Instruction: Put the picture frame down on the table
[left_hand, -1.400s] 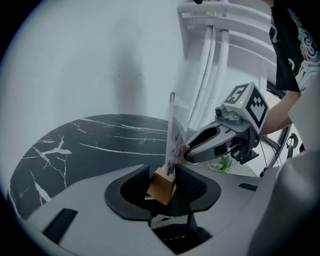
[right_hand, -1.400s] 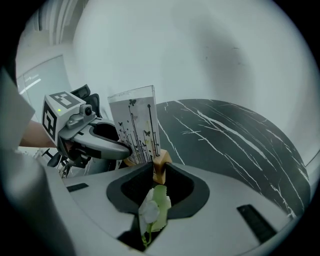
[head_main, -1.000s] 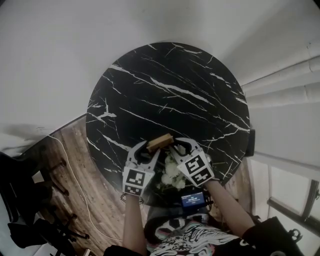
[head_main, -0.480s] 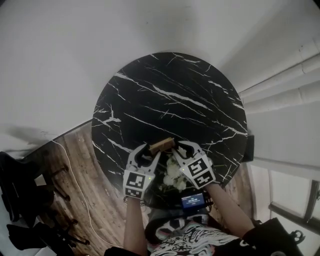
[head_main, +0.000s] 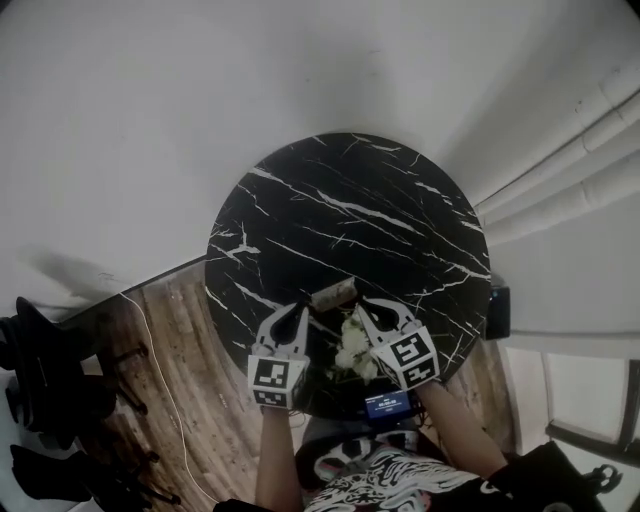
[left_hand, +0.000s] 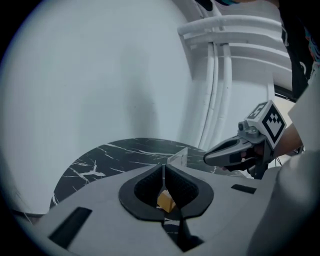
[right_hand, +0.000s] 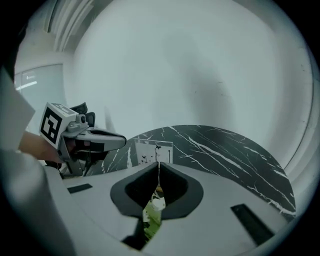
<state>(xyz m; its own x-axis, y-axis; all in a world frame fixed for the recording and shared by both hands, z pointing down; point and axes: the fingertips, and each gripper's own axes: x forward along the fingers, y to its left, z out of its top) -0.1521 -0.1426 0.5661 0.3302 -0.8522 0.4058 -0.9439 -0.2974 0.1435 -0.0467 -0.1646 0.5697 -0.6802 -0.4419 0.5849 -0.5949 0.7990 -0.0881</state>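
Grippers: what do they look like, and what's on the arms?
Left gripper and right gripper match: pale grey shells, tapered dark-lined fingers, each carrying a white cube with black square markers. Forearms are bare; a black-and-white patterned top shows below. The left fingers have just been closing, with nothing between them.

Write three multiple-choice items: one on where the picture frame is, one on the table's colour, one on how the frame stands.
1. The picture frame is: A on the floor; B on the table, near the person's side; C at its far edge.
2. The table top is: A black with white veins; B plain white; C red.
3. The frame: A lies flat; B hangs on the wall; C stands upright.
B: it sits by the near rim. A: dark marble, pale streaks. C: its face stands vertical.
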